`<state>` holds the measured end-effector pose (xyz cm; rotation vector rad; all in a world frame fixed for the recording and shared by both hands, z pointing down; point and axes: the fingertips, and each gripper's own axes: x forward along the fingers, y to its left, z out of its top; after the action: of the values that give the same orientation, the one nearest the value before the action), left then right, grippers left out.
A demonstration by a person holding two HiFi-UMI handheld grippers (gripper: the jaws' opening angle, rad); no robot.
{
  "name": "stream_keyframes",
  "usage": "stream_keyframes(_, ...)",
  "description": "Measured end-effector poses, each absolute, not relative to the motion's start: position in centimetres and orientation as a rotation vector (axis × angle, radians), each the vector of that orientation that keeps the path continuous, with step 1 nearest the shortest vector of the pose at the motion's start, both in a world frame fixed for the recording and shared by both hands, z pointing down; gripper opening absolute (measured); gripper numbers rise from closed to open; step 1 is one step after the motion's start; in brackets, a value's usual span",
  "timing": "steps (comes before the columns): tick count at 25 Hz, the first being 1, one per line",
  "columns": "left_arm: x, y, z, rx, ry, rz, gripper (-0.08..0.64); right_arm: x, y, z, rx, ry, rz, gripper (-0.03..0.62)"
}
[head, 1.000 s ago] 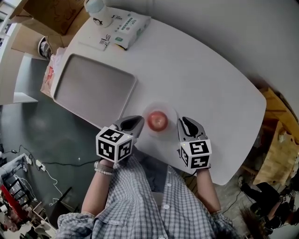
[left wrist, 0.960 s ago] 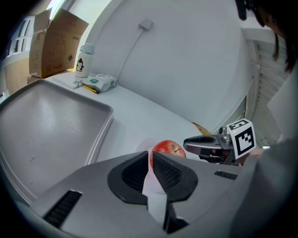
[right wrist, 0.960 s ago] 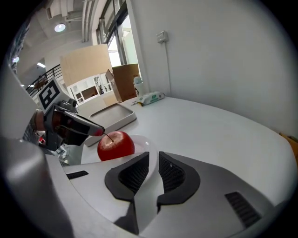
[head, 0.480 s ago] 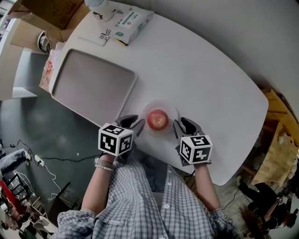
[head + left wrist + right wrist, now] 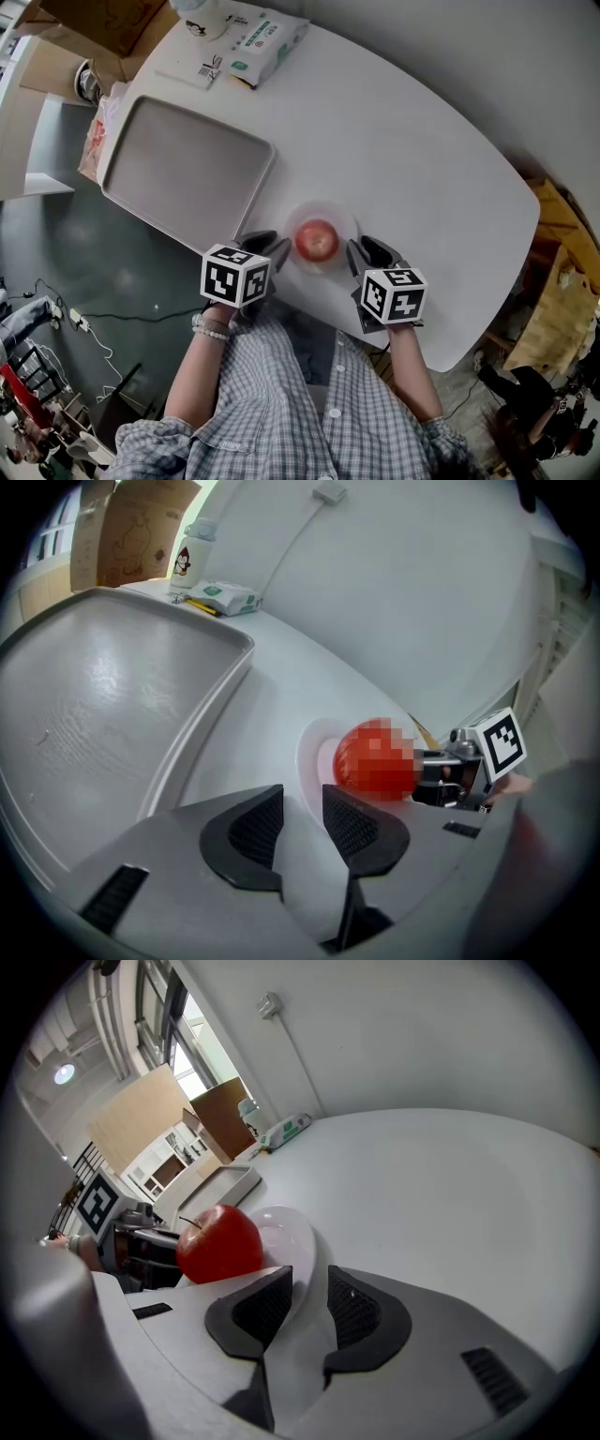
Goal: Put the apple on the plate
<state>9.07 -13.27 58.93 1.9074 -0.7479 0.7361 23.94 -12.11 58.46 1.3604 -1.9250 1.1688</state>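
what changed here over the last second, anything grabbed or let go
The left hand-held gripper has just been opening its jaws, with nothing between them. It and the right hand-held gripper seem to have settled slightly lower, one on each side of the plate. Nothing was taken hold of or let go. Unchanged: the apple rests on the plate, and the tray stays put.

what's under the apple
A white plate lies under the apple, with its rim showing beside the fruit. The plate rests on the white table. The middle of the plate, where the apple sits, is covered by the apple.
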Motion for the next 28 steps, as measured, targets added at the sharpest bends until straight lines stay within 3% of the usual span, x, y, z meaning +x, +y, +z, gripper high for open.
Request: stream_keyframes(28,9.0,-13.6,59.5,1.765,-0.732,0.758,0.060,23.1,-12.0,58.5,1.433,-1.844,1.435,0.063)
